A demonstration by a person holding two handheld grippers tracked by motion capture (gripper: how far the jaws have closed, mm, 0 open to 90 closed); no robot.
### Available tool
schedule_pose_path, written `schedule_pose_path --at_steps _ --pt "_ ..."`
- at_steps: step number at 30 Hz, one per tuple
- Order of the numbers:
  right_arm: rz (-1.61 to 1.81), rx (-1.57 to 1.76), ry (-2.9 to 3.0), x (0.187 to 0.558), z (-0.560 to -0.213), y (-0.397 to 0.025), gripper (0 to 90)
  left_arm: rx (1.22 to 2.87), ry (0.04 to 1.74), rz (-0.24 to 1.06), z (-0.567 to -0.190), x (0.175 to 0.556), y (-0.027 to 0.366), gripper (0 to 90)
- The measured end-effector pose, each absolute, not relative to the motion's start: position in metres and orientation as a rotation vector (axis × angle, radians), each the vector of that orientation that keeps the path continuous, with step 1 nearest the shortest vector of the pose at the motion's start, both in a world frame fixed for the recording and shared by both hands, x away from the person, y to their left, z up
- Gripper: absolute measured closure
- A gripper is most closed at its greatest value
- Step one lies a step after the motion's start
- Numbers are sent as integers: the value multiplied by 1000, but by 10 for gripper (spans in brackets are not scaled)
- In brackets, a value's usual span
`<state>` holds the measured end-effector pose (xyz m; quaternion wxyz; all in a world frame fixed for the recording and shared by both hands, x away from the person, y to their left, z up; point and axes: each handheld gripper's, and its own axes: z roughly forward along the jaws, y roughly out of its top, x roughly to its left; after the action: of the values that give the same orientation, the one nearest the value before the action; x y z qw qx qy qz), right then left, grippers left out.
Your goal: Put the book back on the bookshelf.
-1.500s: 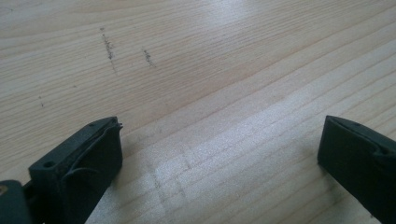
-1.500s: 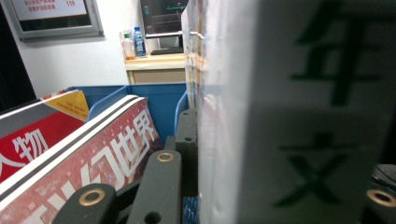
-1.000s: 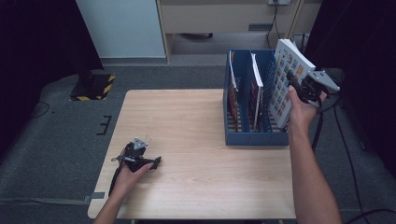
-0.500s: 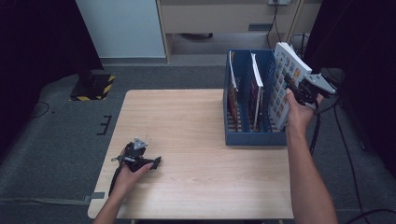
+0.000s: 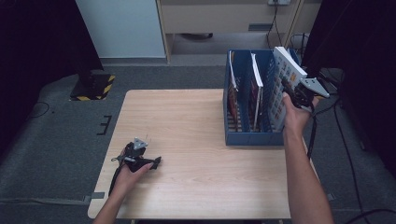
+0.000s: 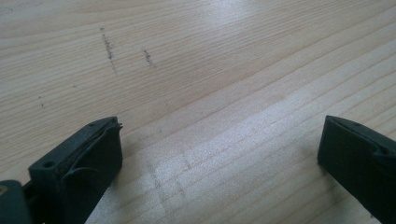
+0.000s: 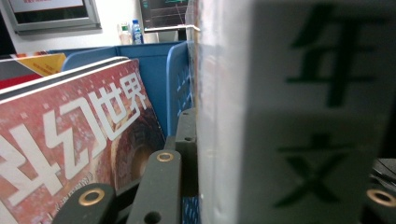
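Blue rack (image 5: pixel 252 137): three books; right tongs (image 5: pixel 288 89) clamp white one (image 5: pixel 286 79)

A red magazine (image 5: pixel 254 88) stands upright in the rack's middle slot.

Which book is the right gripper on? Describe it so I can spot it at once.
Find the blue file rack at the table's right edge. The white book stands in its rightmost slot, clamped by the right gripper. Unlike the red-covered magazines in the slots to its left, it is pale, thick and rises tilted above the rack.
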<state>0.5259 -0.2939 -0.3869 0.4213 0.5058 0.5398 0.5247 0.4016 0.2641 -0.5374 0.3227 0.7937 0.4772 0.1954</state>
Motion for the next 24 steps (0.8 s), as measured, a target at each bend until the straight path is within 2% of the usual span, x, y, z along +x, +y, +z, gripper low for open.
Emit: schedule_pose_path --at_steps 15,24 --pt "1284 1288 1429 528 -404 -289 737 2084 1253 512 -537 402 264 0" --pt "1320 1290 1436 525 -402 -287 718 2085 1253 512 -537 402 264 0"
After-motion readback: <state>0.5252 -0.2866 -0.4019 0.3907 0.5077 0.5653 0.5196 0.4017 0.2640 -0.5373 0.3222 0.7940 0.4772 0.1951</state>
